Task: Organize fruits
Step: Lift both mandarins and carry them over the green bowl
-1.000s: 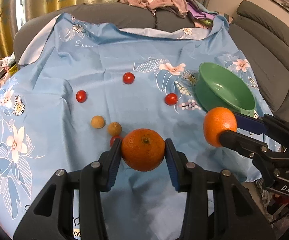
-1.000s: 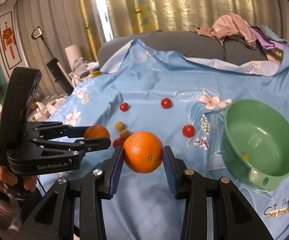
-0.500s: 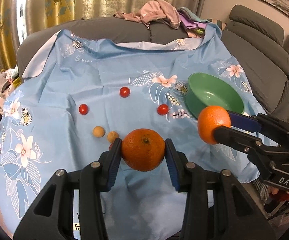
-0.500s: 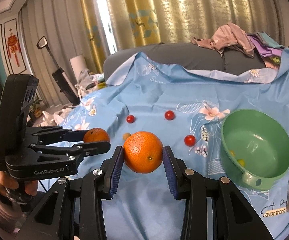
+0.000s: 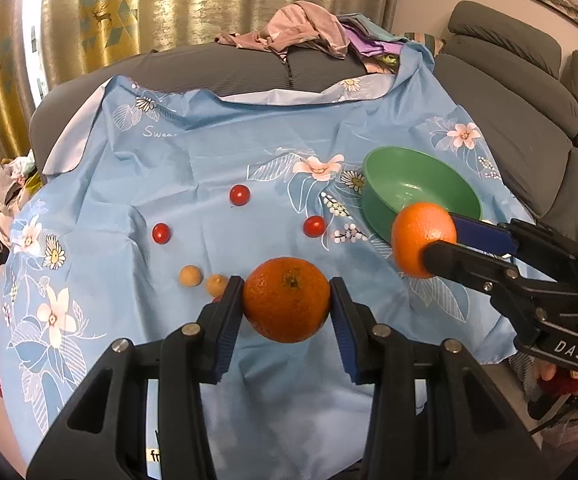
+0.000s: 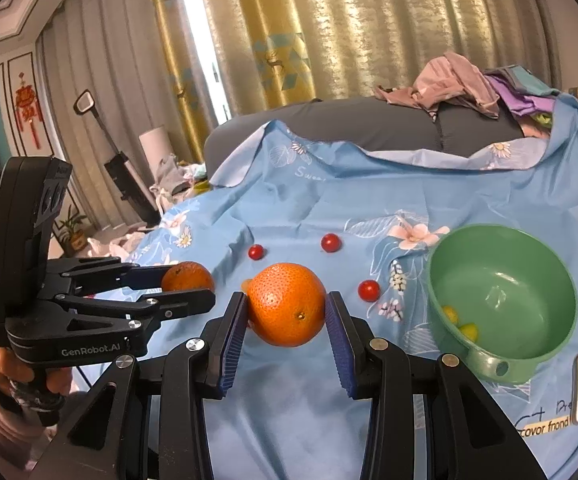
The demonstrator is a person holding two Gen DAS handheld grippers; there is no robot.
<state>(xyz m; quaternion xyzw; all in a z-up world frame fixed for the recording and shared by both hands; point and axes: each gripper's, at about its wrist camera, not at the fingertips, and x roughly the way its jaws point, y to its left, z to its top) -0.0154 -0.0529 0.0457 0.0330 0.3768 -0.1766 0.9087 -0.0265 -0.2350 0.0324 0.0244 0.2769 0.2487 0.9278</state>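
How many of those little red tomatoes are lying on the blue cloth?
3: the far red tomato, the left red tomato and the red tomato beside the green plastic bowl, all on the blue flowered cloth. Another may hide behind the left tongs.

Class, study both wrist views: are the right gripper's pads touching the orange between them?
Touching. The right wrist view shows the right gripper with both blue pads pressed against the sides of the orange, which hangs above the cloth.

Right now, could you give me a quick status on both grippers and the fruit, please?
Left gripper shut on an orange. Right gripper shut on a second orange. Green bowl holds two small yellow fruits; three cherry tomatoes loose on the cloth. Path to bowl looks clear.
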